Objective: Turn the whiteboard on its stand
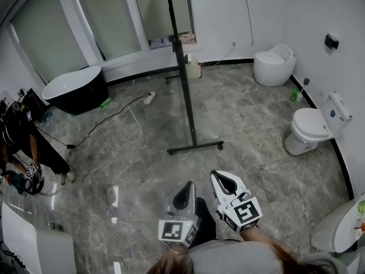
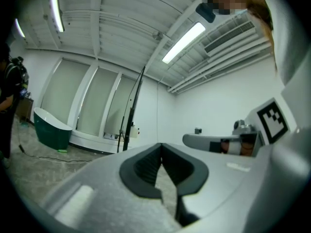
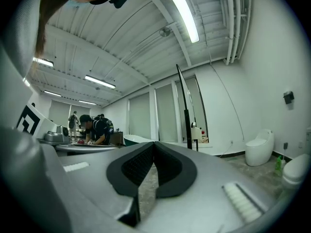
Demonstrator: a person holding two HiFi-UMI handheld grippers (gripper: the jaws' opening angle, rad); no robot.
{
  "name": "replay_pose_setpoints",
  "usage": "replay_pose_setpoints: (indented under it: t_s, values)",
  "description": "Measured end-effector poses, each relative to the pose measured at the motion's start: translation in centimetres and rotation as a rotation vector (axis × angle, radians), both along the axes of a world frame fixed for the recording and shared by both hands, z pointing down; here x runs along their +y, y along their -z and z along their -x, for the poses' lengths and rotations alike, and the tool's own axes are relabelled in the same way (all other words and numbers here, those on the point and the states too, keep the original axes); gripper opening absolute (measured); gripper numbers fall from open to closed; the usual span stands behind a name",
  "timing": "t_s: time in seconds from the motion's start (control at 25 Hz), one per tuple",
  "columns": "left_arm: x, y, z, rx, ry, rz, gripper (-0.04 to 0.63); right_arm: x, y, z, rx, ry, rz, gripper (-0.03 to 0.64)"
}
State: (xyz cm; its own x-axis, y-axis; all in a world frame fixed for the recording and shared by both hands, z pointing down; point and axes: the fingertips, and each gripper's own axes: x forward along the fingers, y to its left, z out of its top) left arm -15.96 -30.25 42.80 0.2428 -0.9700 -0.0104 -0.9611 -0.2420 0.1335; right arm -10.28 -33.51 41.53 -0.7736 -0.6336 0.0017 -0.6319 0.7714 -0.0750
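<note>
Nearest us, the left gripper point(image 1: 183, 195) and right gripper point(image 1: 224, 184) sit side by side, jaws closed on nothing. Beyond, mid-floor point(image 1: 137, 153), we see the whiteboard point(image 1: 169, 10) edge-on on its stand point(image 1: 194, 146). A cable point(image 1: 108, 119) trails left. The bathtub point(image 1: 77, 90) is at the far-left edge, and a toilet point(image 1: 311, 127) at the right edge.

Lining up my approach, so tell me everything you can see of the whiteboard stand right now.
The whiteboard stand is black and looks metal: a slim upright post on a flat crossbar foot resting on the grey marbled floor, with a second foot farther back. The board seems edge-on, a thin dark line above. Only the floor touches it; the left gripper and right gripper are both short of it.
</note>
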Motion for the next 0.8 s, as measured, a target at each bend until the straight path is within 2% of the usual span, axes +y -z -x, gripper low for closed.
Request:
replay_pose_setpoints:
  t_s: [0.28, 0.4, 0.64, 0.8]
  values:
    - [-6.3, -0.1, 1.9, 0.001, -0.030, -0.022, 0.002, -5.8, -0.4, 1.7, 0.034, -0.040, -0.009, -0.006]
    - [-10.0, -0.2, 3.1, -0.026, -0.057, -0.025, 0.002, -9.2, -1.3, 3.4, 0.034, -0.038, 0.002, -0.006]
    - [-17.6, 0.5, 6.2, -0.030, -0.093, -0.028, 0.002, -16.6, 0.1, 6.7, 0.039, -0.071, -0.027, -0.006]
    - [-22.2, 1.0, 8.5, -0.037, -0.109, -0.021, 0.002, -21.1, 0.4, 9.1, 0.043, -0.090, -0.009, -0.006]
